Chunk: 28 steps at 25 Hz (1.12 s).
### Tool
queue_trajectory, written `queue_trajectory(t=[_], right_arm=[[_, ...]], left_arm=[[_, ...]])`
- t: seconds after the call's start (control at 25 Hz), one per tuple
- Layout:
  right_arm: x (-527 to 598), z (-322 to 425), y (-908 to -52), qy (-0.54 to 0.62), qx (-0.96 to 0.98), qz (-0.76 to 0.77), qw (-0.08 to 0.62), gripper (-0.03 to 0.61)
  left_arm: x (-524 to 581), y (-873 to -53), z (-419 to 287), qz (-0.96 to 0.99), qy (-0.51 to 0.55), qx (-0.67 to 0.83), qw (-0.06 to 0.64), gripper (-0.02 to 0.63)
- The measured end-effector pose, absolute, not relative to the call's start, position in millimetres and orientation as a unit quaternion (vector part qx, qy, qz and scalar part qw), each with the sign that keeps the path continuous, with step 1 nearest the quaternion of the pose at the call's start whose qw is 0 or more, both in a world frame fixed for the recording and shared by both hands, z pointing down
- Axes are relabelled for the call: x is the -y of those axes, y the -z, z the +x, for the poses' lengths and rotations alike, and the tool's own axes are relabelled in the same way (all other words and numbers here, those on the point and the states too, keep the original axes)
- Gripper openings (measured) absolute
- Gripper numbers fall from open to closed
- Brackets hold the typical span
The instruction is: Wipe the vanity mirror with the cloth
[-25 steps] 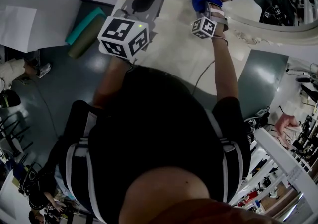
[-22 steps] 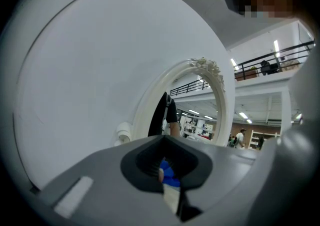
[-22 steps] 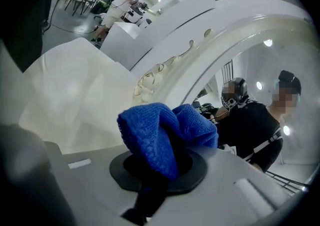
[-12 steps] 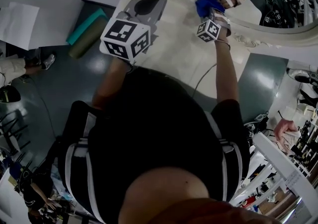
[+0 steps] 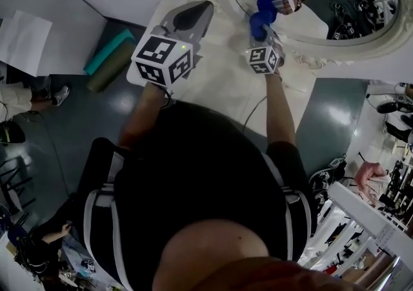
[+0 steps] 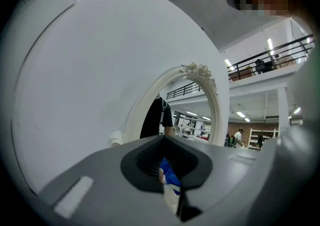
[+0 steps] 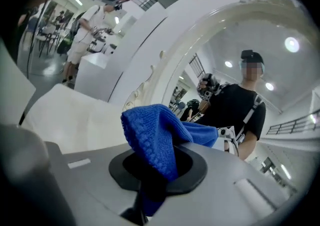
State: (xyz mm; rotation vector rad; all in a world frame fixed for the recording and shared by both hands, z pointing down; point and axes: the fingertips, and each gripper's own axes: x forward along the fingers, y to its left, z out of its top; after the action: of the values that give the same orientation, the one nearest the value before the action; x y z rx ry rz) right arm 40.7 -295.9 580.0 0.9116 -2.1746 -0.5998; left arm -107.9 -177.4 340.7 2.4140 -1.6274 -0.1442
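Rt gripper (image 5: 262, 30), seen from my remote feed, is clamped on the blue cloth (image 5: 259, 21), jaws pinching a bunched fold that bulges out above them in the rt gripper view. The cloth sits at the lower left of the vanity mirror (image 5: 308, 56), an oval w/ an ornate white frame. In the head view the cloth meets its own reflection on the glass, so it looks pressed to the surface just inside the frame. Lt gripper (image 5: 195, 11) hangs over the white vanity top (image 5: 222, 80), well apart from the cloth, tilted toward the frame's left side. Its jaws are drawn together to a thin slit w/ nothing gripped between them, and a sliver of blue shows through that slit in the lt gripper view. The person's reflection (image 7: 231, 105), black top w/ pale straps, fills the glass in the rt gripper view. Off the vanity's left edge, a teal roll (image 5: 110, 35) and a white sheet (image 5: 22, 35) lie on or near the dark floor (image 5: 77, 115).
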Motion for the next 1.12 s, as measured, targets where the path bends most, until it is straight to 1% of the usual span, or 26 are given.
queue_trajectory(t=[0.12,0.28,0.36,0.44,0.64,0.84,0.96,1.12], right_arm=[[287,43,-550,0.146,0.869,0.400,0.252,0.044],[282,62,-510,0.012,0.880,0.466,0.092,0.046],[280,73,-492,-0.024,0.873,0.487,0.024,0.045],[276,83,-474,-0.038,0.863,0.504,-0.023,0.046],[268,108,-423,-0.061,0.833,0.543,-0.091,0.046],[258,138,-358,-0.042,0.809,0.562,-0.167,0.046],[253,148,-327,-0.018,0.802,0.566,-0.188,0.046],[259,161,-286,0.031,0.792,0.578,-0.193,0.046]], left_arm=[[177,-337,-105,0.827,0.052,0.549,0.110,0.009],[179,-331,-98,0.833,0.054,0.539,0.109,0.009],[181,-327,-94,0.836,0.055,0.535,0.106,0.009],[183,-323,-90,0.839,0.053,0.532,0.100,0.009],[190,-322,-85,0.844,0.047,0.526,0.094,0.009],[195,-317,-83,0.846,0.045,0.525,0.080,0.009],[196,-318,-85,0.849,0.044,0.520,0.079,0.009],[199,-311,-87,0.851,0.053,0.517,0.076,0.009]])
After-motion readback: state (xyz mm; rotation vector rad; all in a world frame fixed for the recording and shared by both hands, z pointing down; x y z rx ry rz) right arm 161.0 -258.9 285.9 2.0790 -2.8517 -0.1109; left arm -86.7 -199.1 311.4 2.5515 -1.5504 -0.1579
